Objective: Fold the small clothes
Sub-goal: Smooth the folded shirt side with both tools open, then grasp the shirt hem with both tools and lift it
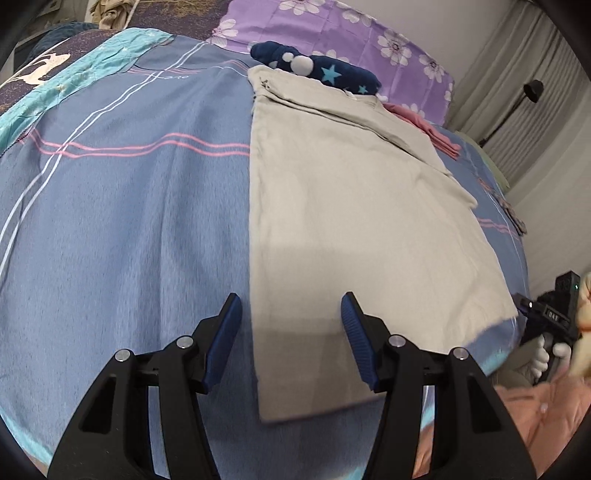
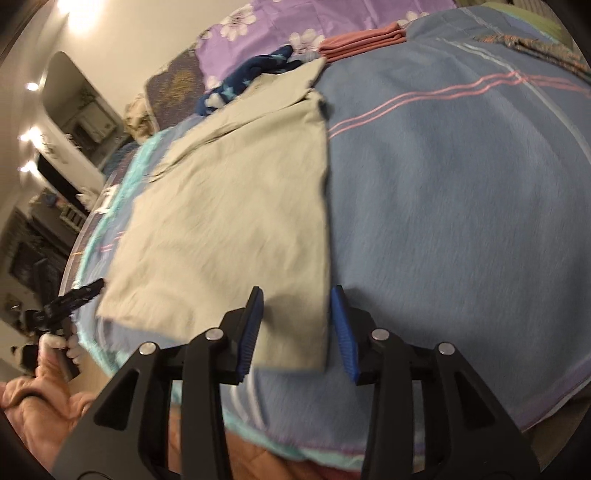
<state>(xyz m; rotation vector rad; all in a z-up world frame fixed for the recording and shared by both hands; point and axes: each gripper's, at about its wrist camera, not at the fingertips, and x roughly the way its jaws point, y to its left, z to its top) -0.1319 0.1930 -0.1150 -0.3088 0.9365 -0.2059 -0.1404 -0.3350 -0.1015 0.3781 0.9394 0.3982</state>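
Observation:
A light grey garment point(image 1: 351, 221) lies flat on the blue striped bedspread point(image 1: 129, 229), its long sides folded in so it forms a tall strip. My left gripper point(image 1: 291, 332) is open just above its near left corner, holding nothing. In the right wrist view the same garment point(image 2: 236, 221) shows with my right gripper point(image 2: 297, 321) open over its near right corner, empty. Each gripper also shows at the edge of the other's view, the right one point(image 1: 546, 317) and the left one point(image 2: 74, 299).
A navy star-patterned cloth point(image 1: 317, 70) and a folded pink garment point(image 1: 436, 133) lie beyond the grey one, by a purple flowered pillow point(image 1: 332, 33). The bed edge and the person's peach sleeve point(image 1: 546, 413) are near. A lamp stand point(image 1: 517, 107) stands at right.

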